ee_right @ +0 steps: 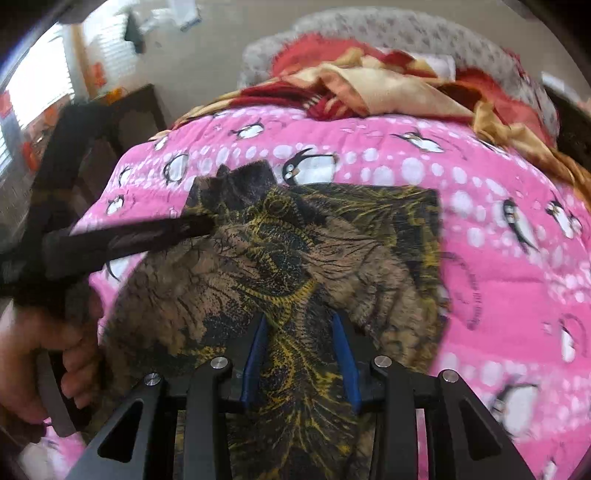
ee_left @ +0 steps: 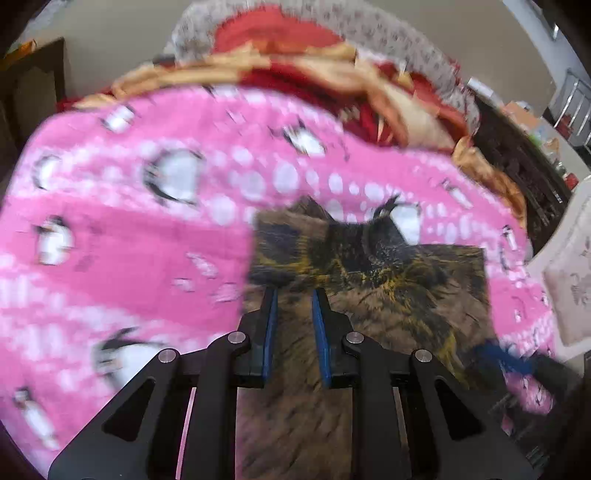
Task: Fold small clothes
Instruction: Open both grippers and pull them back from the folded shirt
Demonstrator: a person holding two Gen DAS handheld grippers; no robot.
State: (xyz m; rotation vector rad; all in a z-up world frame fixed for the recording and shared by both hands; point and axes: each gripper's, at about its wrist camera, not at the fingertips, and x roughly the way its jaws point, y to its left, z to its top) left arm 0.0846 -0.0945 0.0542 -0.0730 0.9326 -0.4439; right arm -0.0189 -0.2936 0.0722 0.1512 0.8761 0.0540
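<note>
The small garment [ee_right: 317, 258] is a thin brown cloth printed with black patches and fine yellow lines that fan out like feathers or veins. It lies on a pink blanket [ee_right: 498, 229] patterned with white dots and penguins, which covers a bed. Its right edge runs straight and its far right corner is square, while the far left part is bunched into dark, upright pleats. The middle is rumpled and raised, not flat.

In the right wrist view the right tool [ee_right: 303, 321] has its blue-padded fingers set narrowly apart with a fold of the garment running up between them; the cloth drapes over the fingertips and hangs down toward the camera, so it is gripped there. At the far left of that view the left tool [ee_right: 207, 225] reaches in as a dark bar, its tip buried in the pleated corner of the cloth. A hand [ee_right: 40, 354] wraps around its handle at the near left.

In the blurred left wrist view the left tool [ee_left: 293, 291] shows a narrow gap with brown cloth filling it; it appears pinched.

Beyond the blanket, at the far side of the bed, lies a heap of red and gold fabric [ee_right: 369, 88] against a grey patterned cushion [ee_right: 388, 29].
</note>
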